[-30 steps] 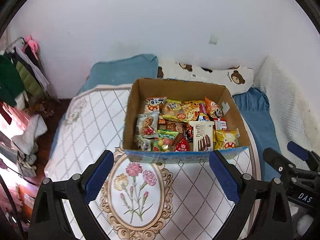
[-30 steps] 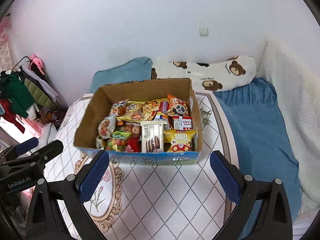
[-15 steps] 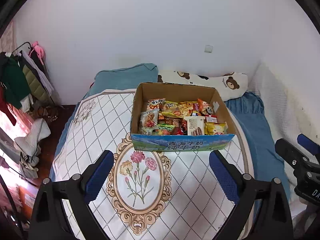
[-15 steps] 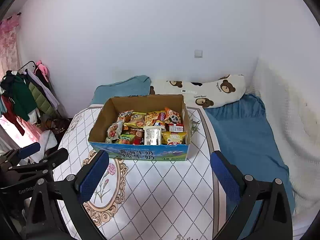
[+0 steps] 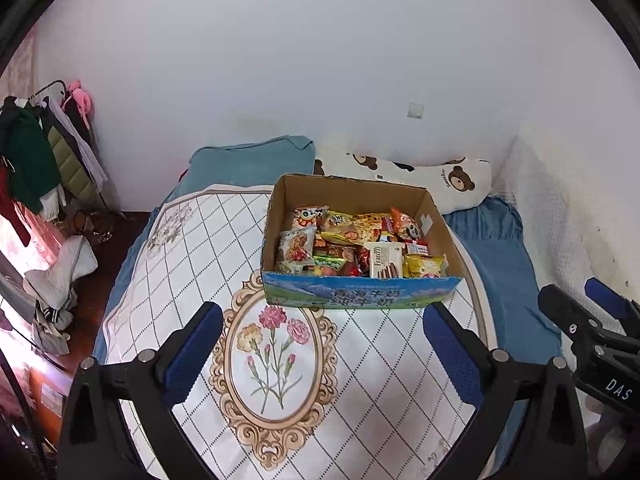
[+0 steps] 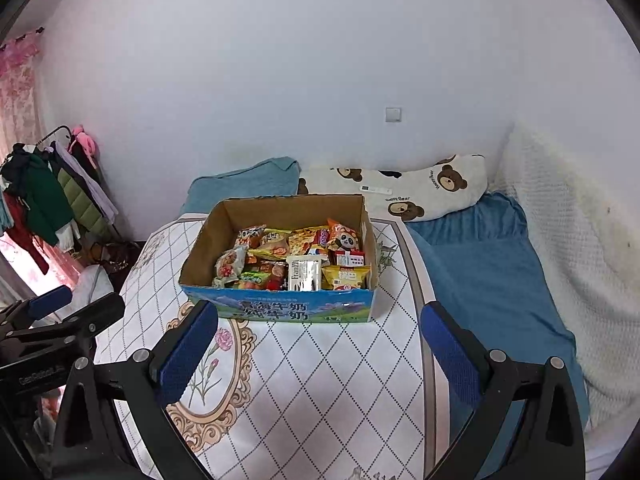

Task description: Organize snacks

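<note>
1. Left gripper [image 5: 322, 338]: the jaws are opening and stand wide. Nothing is between the blue pads [image 5: 192, 350], and they touch nothing. They hang over the cloth, on the near side of the box.
2. Right gripper [image 6: 318, 340]: jaws spread wide and released, nothing between its pads [image 6: 450, 354]. It also hangs clear of the box, near the front wall.
3. Each gripper shows at the edge of the other's view: the right one low at the right of the left view, the left one low at the left of the right view.
4. Box [image 5: 360, 294]: an open cardboard carton with a blue printed front, standing upright on the cloth [image 5: 168, 280], well apart from both sets of fingers.
5. Contents: the snacks [image 5: 348, 240] all lie inside the box, packed close and filling its floor. A white wafer pack [image 5: 385, 259] stands at the front, a yellow bag [image 5: 425, 266] just to its right, a cookie bag [image 5: 297, 243] at the left, and an orange panda bag [image 5: 406, 226] toward the back right. Several smaller red and green packets lie between them; their labels are too small to read.
6. Cloth: white, diamond-checked, with a flower medallion [image 5: 274, 364] in front of the box and between the left fingers. No snack lies on it.
7. Behind the box: a blue pillow [image 5: 252, 162] and a bear-print pillow [image 5: 432, 178] against the wall. Clothes [image 5: 36, 160] hang at far left.
</note>
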A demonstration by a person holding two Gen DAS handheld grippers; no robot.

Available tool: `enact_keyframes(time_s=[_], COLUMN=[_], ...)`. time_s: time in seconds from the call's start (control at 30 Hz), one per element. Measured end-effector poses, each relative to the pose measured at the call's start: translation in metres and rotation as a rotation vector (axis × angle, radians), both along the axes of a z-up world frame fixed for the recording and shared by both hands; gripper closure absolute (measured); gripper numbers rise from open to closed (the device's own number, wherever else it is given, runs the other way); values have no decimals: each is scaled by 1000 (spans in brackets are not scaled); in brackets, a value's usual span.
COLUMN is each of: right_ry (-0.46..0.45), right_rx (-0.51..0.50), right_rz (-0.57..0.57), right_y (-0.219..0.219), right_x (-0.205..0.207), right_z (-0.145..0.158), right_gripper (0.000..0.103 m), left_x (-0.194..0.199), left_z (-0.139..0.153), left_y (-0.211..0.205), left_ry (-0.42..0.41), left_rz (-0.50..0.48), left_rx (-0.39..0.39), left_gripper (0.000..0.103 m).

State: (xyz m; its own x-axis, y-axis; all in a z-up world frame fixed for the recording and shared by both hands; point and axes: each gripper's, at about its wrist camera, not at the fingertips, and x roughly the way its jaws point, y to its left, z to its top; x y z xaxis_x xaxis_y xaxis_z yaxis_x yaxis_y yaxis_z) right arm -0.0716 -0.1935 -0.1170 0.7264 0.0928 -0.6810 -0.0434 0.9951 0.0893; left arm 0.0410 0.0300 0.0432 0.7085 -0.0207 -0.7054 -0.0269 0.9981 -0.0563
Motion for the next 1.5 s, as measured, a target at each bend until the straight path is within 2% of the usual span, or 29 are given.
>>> enact_keyframes(time_s=[0.67,1.5], right_ry=[72,91], right_rx=[-4,-3], right_rz=[-19,-12], right_y=[10,14], right_x=[93,96], right_z=[-66,-81], right_gripper=[0,0], left_x=[71,76], left_z=[-45,-50], left_y=[-5,-6], left_ry=[90,100], left_rz=[33,39], left_rx=[60,74], left_gripper=[1,1])
